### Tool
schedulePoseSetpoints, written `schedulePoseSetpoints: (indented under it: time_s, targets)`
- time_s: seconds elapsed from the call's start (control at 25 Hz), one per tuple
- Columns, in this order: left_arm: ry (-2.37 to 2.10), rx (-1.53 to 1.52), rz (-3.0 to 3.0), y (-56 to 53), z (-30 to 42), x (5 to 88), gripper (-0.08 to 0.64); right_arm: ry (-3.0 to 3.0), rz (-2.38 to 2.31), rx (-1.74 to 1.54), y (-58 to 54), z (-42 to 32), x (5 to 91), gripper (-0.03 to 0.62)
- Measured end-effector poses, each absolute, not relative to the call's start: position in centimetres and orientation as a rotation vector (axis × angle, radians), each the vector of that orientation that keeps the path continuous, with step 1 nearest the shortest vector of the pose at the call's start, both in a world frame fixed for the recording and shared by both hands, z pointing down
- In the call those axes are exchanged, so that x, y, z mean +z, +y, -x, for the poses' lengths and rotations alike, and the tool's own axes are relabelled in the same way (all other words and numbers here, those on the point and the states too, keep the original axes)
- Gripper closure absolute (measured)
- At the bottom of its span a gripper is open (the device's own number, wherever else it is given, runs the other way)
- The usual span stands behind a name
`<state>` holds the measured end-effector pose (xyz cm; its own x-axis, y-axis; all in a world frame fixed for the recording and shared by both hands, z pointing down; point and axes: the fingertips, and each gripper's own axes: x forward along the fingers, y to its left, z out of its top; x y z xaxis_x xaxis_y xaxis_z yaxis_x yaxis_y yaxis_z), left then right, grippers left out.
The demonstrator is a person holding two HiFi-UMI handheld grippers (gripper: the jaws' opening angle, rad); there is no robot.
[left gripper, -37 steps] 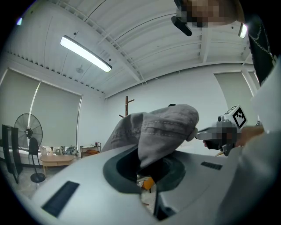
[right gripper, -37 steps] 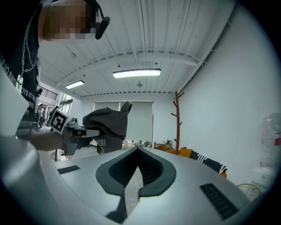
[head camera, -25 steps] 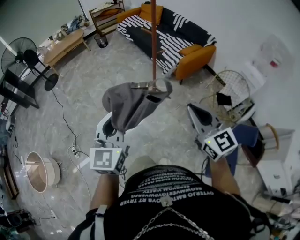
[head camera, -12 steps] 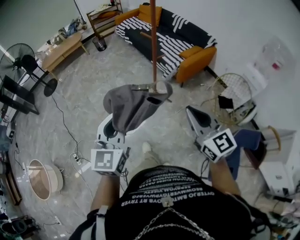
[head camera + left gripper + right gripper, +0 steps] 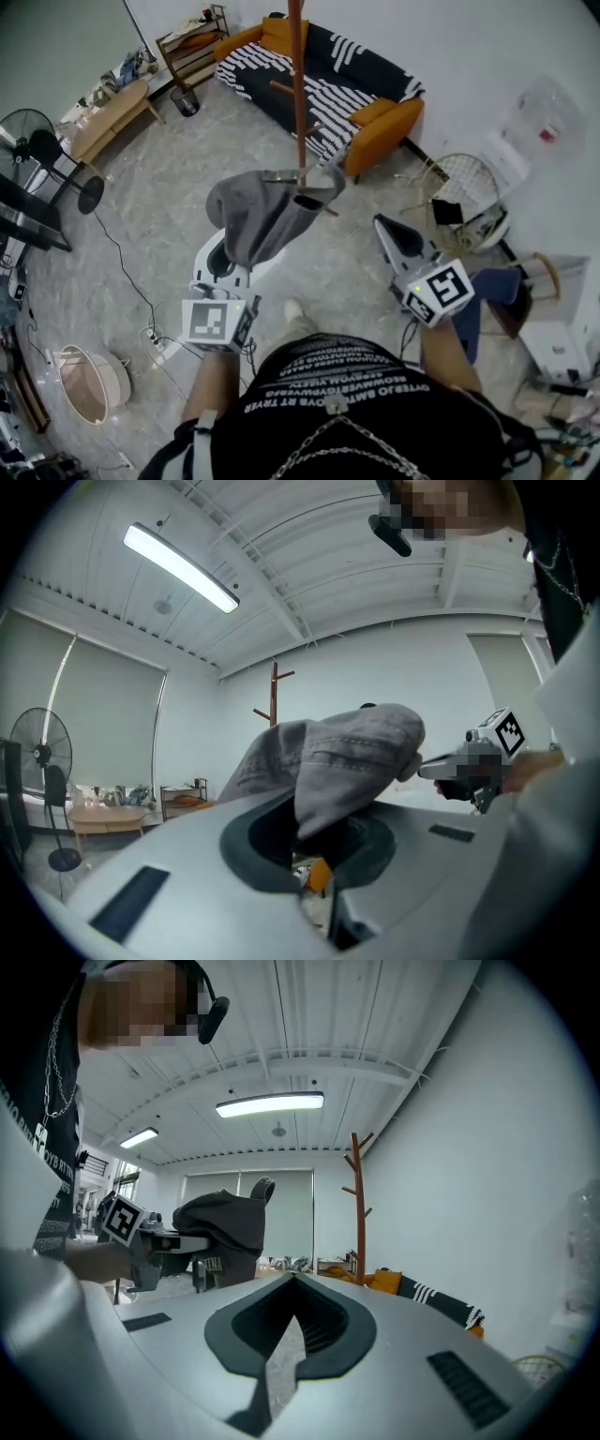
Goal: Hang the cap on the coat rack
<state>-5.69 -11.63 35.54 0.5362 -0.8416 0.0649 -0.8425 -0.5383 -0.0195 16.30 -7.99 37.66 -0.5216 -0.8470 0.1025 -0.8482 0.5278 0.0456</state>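
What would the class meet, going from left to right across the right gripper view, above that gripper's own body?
left gripper → grey cap clamped in it → wooden coat rack → sofa with orange cushions

The left gripper (image 5: 314, 878) is pinching a fold of a grey cap (image 5: 342, 761) between its closed jaws, the cap bulging upward, while a wooden coat rack (image 5: 274, 694) is standing far behind against a white wall and the right gripper (image 5: 429, 770) is hovering at the right.
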Motion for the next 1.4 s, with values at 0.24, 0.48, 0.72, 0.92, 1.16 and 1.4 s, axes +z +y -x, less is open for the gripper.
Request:
schedulePoseSetpoints:
  time_s: [0.24, 0.48, 0.72, 0.92, 1.16, 1.4]
  targets:
    - [-1.488, 0.123, -2.736, -15.1, 6.3, 36.1, 0.548, -2.642, -1.447, -0.004, -11.3, -15.2, 37.8, 0.601]
    - [-1.463, 0.097, -2.747, -18.1, 6.9, 36.3, 0.548, -2.614, -1.466, -0.015, -13.9, -14.7, 38.0, 0.601]
    - [-1.419, 0.079, -2.767, -21.0, 8.0, 35.7, 0.548, -2.589, -1.5, -0.002, -16.3, -13.3, 37.3, 0.601]
    - [-1.415, 0.088, -2.777, -23.3, 9.5, 35.9, 0.548, -2.563, -1.541, -0.034, -17.7, -12.5, 36.9, 0.601]
    - [-1.358, 0.136, -2.817, -25.3, 9.9, 36.1, 0.548, -2.539, -1.605, -0.052, -18.8, -12.3, 36.6, 0.601]
    - [-1.324, 0.105, -2.819, -26.4, 10.5, 36.4, 0.548, -2.512, -1.658, -0.039, -20.0, -12.7, 36.3, 0.601]
